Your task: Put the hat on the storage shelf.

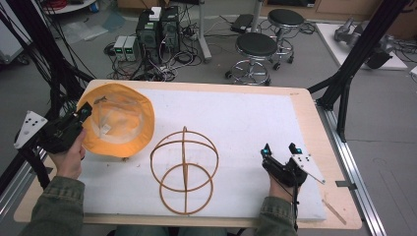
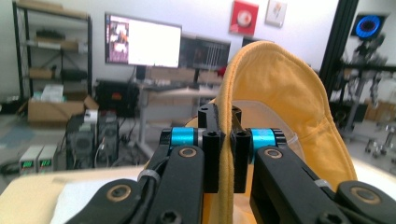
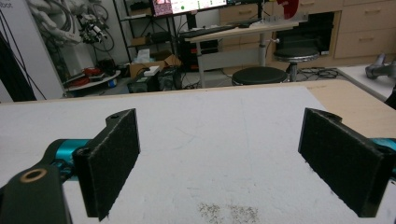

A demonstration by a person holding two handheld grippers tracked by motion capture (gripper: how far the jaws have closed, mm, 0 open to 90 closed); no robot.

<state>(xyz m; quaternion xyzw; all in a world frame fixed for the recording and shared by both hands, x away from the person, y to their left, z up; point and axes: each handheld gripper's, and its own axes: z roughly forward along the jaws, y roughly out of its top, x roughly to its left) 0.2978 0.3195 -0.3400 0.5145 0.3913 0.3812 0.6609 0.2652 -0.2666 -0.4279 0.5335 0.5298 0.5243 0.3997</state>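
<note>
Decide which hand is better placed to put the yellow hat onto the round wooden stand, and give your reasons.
Left. The left gripper already has its jaws shut on the brim of the hat, beside the stand. The right gripper rests open and empty on the white mat.

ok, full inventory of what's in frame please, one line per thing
hat: 1, yellow-orange with a pale lining, left part of the table, its brim pinched in the left gripper
wire frame: 1, tan rings crossed into a ball-like stand, middle of the table near the front edge
white mat: 1, white, covers most of the table top
table: 1, light wood, its edge shows around the mat
stools: 2, black seats, on the floor beyond the table
computer towers: 2, dark, on the floor beyond the table
left gripper: 1, black with blue parts, shut on the hat brim
right gripper: 1, black, open, at the right of the mat
sleeves: 2, olive green, bottom edge of the high view
</note>
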